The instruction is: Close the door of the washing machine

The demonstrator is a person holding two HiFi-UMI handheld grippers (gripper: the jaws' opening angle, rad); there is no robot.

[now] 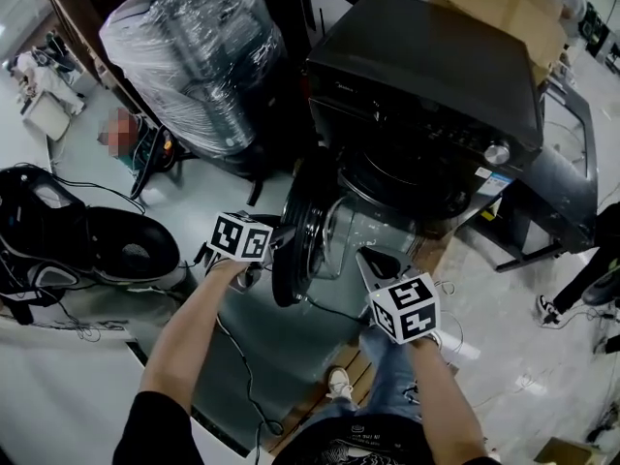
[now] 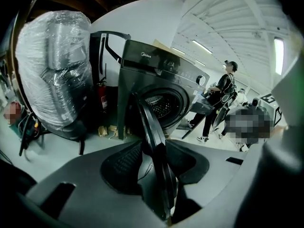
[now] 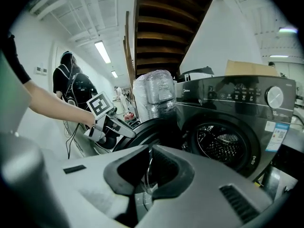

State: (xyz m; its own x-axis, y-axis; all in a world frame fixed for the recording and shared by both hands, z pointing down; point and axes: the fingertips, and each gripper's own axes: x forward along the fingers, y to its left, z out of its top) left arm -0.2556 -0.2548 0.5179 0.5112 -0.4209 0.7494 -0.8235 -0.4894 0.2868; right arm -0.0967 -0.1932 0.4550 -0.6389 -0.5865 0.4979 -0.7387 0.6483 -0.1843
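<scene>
A dark front-loading washer (image 1: 426, 76) stands on a pale floor, filling the head view from the centre out to 1 o'clock. A tall bundle (image 1: 194, 61) wrapped in clear plastic film stands beside it at 11 o'clock; what the film covers cannot be made out. A cardboard box (image 1: 494, 3) shows behind the washer's top at 1 o'clock, its contents hidden.

The round door (image 1: 295, 231) hangs open at the washer's front, swung out toward 7 o'clock and seen nearly edge-on. Behind it the drum (image 3: 221, 144) shows only its perforated metal wall.

The left tongs (image 1: 263, 264) sit at the door's outer edge, at 8 o'clock from the opening. They are partly spread, and the door's thick rim runs between the pads, which close round it. The right tongs (image 1: 383, 264) hover at 5 o'clock from the opening, jaws together with nothing between them, apart from the door.
</scene>
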